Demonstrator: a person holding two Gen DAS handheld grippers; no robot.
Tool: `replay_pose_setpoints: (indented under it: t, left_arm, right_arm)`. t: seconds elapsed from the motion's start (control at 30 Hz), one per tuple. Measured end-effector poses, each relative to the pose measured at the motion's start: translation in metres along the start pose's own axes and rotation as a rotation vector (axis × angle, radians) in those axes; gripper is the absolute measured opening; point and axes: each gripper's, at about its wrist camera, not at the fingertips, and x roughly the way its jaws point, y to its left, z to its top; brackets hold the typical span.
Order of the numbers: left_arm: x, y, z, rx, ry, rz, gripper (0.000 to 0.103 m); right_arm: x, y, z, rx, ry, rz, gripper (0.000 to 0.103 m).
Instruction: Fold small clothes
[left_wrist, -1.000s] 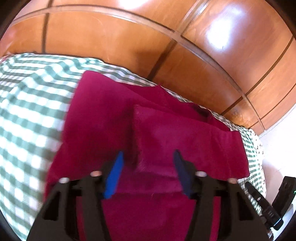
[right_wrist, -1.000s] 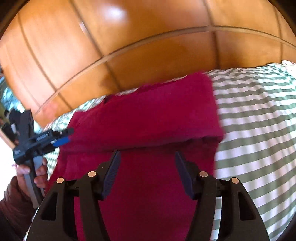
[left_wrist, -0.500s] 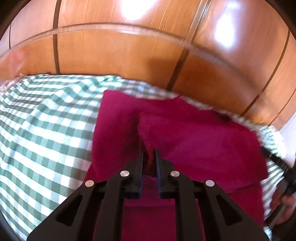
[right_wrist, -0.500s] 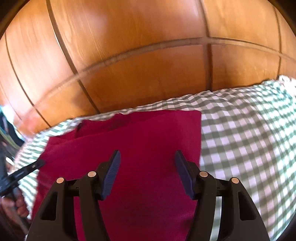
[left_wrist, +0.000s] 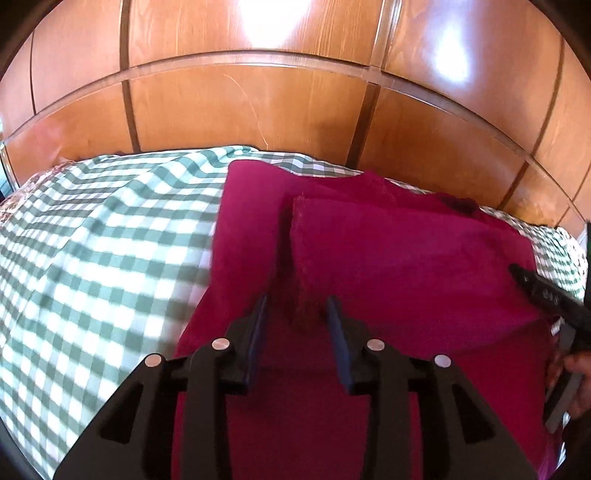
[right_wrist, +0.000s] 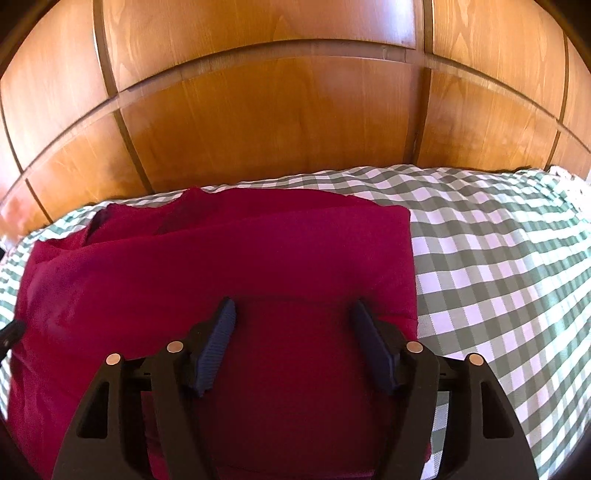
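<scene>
Garment (left_wrist: 388, 266) edge between left claw (left_wrist: 297, 314) pads

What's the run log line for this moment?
stage: folding | item: dark red fabric garment on checked sheet | left gripper: just reopened, straddling fold edge | right gripper: open

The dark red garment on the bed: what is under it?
Under the dark red garment lies the green-and-white checked cover, showing on both sides and behind it. What the cover looks like beneath the garment is hidden.

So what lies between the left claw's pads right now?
In the left wrist view, the left claw has just been opening; the folded edge of the red garment sits in the gap, with neither pad pressing it.
</scene>
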Motion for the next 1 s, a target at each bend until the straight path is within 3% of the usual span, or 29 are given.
replay_pose_setpoints:
  t: [0.07, 0.13, 0.4, 0.6, 0.8, 1.0]
  left_arm:
    - [-0.013, 0.005, -0.009, 0.003, -0.003, -0.001, 0.033]
    - [-0.022, 0.009, -0.017, 0.004, -0.007, 0.004, 0.038]
    - [-0.053, 0.026, -0.052, 0.005, 0.011, 0.033, 0.038]
    - [-0.057, 0.034, -0.071, -0.004, 0.057, 0.05, 0.038]
    - [-0.09, 0.049, -0.098, -0.032, 0.038, 0.029, 0.04]
    - [-0.121, 0.069, -0.122, -0.044, 0.02, 0.022, 0.049]
  right_arm:
    - [-0.009, 0.005, 0.002, -0.026, -0.019, -0.046, 0.086]
    - [-0.02, 0.009, 0.0, -0.032, -0.042, -0.054, 0.086]
    - [-0.065, 0.052, -0.037, -0.102, -0.028, 0.09, 0.089]
    - [-0.041, 0.078, -0.061, -0.187, 0.066, 0.0, 0.098]
    - [-0.056, 0.074, -0.066, -0.178, 0.072, 0.002, 0.098]
    - [-0.07, 0.064, -0.086, -0.179, 0.091, 0.001, 0.098]
